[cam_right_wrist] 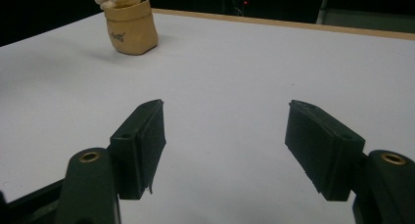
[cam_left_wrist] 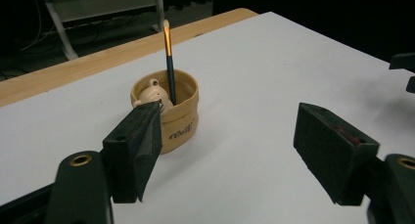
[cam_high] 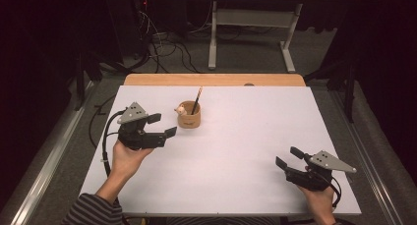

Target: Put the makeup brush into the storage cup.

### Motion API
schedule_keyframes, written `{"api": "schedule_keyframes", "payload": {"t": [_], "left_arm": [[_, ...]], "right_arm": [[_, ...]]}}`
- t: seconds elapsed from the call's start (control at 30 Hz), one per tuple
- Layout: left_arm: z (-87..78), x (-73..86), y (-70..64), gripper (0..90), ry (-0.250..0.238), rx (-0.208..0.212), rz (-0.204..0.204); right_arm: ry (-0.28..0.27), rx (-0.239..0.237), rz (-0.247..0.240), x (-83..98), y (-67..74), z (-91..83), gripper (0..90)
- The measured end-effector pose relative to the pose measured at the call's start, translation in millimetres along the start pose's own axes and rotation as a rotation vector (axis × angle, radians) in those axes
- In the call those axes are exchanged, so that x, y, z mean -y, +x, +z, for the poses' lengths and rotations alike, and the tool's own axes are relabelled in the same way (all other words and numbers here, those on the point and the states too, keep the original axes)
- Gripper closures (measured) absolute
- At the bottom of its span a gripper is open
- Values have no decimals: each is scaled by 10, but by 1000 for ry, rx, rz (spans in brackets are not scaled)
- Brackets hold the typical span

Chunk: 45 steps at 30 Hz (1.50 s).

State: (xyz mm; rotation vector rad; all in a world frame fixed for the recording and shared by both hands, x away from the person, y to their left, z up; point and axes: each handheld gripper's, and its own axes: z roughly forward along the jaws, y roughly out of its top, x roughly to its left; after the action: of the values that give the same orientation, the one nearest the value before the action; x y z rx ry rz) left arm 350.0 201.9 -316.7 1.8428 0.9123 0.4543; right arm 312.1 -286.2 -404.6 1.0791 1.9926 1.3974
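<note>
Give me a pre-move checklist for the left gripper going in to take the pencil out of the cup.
1. Left gripper open: ok, jaws stand wide apart.
2. Left gripper empty: ok, nothing between the jaws.
3. Pencil reachable: ok, it stands out above the rim of the cup.
4. Cup upright on the white board: ok.
5. Bear figure in the cup beside the pencil: not ok, it sits close and may get caught.
6. Right gripper out of the way: ok, open and far off at the near right.
</note>
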Motion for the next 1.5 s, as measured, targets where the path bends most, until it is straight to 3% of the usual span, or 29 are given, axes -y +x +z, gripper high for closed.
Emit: {"api": "schedule_keyframes", "payload": {"t": [0.67, 1.5], "left_arm": [[20, 179, -12, 267, 7, 12, -27], [112, 259, -21, 266, 15, 7, -42]], "right_arm": [[-1, 0, 8, 1, 2, -8, 331], [-5, -3, 6, 1, 3, -9, 330]]}}
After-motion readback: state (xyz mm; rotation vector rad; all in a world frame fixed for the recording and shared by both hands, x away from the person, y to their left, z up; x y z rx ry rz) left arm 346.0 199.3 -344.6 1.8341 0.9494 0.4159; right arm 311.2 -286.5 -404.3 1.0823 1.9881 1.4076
